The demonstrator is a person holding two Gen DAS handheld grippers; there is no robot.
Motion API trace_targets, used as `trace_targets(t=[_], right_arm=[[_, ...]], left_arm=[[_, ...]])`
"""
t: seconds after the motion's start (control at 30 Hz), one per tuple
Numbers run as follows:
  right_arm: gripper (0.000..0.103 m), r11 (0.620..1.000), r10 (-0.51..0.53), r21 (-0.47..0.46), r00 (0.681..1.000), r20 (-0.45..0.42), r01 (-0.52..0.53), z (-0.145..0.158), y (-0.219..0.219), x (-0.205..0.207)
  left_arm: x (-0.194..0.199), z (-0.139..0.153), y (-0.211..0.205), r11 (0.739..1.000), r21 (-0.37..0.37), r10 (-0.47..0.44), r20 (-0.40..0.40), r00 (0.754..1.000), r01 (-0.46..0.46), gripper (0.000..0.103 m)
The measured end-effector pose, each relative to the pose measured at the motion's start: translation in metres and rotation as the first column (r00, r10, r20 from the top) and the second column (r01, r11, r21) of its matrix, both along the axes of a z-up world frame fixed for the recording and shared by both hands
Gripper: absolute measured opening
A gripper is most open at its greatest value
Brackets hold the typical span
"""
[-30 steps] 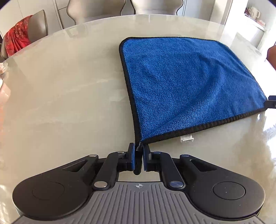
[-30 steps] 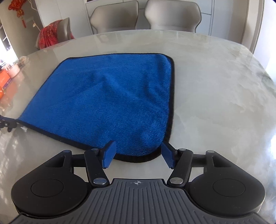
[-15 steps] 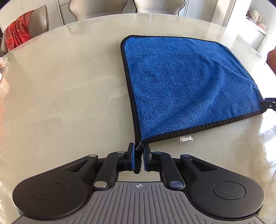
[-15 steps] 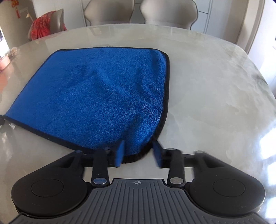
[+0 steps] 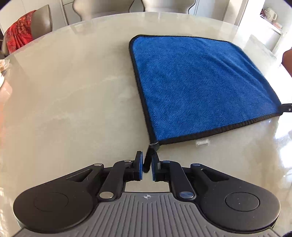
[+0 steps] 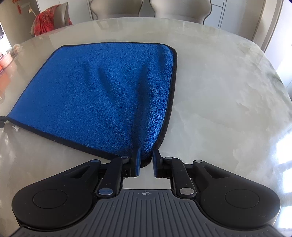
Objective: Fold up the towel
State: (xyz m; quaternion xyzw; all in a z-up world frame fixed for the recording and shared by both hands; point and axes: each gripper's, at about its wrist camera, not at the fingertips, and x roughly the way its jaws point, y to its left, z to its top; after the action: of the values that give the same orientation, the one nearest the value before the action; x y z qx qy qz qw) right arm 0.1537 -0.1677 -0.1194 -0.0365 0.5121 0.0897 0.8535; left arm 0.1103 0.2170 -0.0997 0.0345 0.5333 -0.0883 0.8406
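A blue towel (image 5: 197, 87) with black trim lies spread on a pale marble table (image 5: 69, 102); it also shows in the right wrist view (image 6: 102, 94). My left gripper (image 5: 146, 160) is shut on the black loop at the towel's near left corner, which is lifted slightly. My right gripper (image 6: 146, 156) is shut on the towel's near right corner, and the cloth bunches into ridges above its pads. The right gripper's tip shows at the right edge of the left wrist view (image 5: 286, 107).
Beige chairs (image 6: 178, 9) stand at the far side of the table. A red cloth (image 5: 20, 34) hangs on a chair at the far left. A small white tag (image 5: 202, 142) sticks out under the towel's near edge. Small items (image 6: 7, 56) sit at the table's left edge.
My right gripper has moved forward and closed on the towel's near right corner, bunching the cloth. My left gripper keeps its hold and the towel is pulled tauter.
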Motion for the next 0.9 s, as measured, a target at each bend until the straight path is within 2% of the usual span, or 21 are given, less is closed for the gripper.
trace_targets(t=[0.03,0.07,0.1,0.17,0.3,0.43,0.6,0.67,0.73,0.8,0.87,0.9], right_arm=[[0.032,1.0,-0.017,-0.004,1.0,0.007,0.017,0.001,-0.001,-0.001],[0.046,0.999,-0.046,-0.004,0.999,0.016,0.046,0.002,-0.003,-0.002],[0.053,0.998,-0.069,0.004,0.997,0.022,0.068,0.004,-0.006,-0.002],[0.058,0.994,-0.105,0.04,0.994,0.021,0.104,0.005,-0.011,-0.003],[0.061,0.98,-0.15,0.132,0.989,-0.001,0.149,0.005,-0.019,-0.007],[0.061,0.972,-0.167,0.165,0.986,-0.027,0.169,0.003,-0.018,-0.009],[0.063,0.934,-0.248,0.249,0.966,-0.068,0.257,-0.001,-0.03,-0.003],[0.063,0.918,-0.275,0.275,0.958,-0.079,0.286,-0.002,-0.035,-0.001],[0.063,0.9,-0.302,0.3,0.949,-0.089,0.315,-0.003,-0.041,0.001],[0.067,0.881,-0.328,0.325,0.939,-0.101,0.343,-0.004,-0.046,0.003],[0.07,0.86,-0.354,0.35,0.928,-0.113,0.371,-0.006,-0.051,0.006],[0.074,0.853,-0.364,0.358,0.924,-0.117,0.381,-0.006,-0.053,0.007]], left_arm=[[0.001,0.0,0.001,1.0,-0.011,0.006,-0.003,1.0,-0.006,0.009],[0.001,0.0,0.001,1.0,-0.014,0.007,-0.004,1.0,-0.007,0.009],[0.001,0.0,0.001,1.0,-0.012,0.008,-0.003,1.0,-0.008,0.01],[0.002,0.0,0.001,1.0,-0.011,0.009,-0.003,1.0,-0.009,0.01],[0.006,-0.002,0.001,1.0,-0.016,0.014,-0.004,1.0,-0.014,0.01],[0.005,-0.002,0.004,1.0,-0.017,0.023,-0.001,1.0,-0.023,0.013],[0.006,0.005,0.013,0.999,-0.007,0.053,0.008,0.999,-0.053,0.02],[0.007,0.01,0.017,0.998,0.004,0.067,0.017,0.998,-0.067,0.02],[0.006,0.014,0.019,0.997,0.041,0.071,0.03,0.997,-0.072,0.02],[0.007,0.02,0.019,0.993,0.096,0.066,0.05,0.997,-0.071,0.02],[0.009,0.024,0.018,0.992,0.107,0.064,0.065,0.996,-0.071,0.02],[0.011,0.027,0.016,0.995,0.082,0.057,0.072,0.996,-0.063,0.02]])
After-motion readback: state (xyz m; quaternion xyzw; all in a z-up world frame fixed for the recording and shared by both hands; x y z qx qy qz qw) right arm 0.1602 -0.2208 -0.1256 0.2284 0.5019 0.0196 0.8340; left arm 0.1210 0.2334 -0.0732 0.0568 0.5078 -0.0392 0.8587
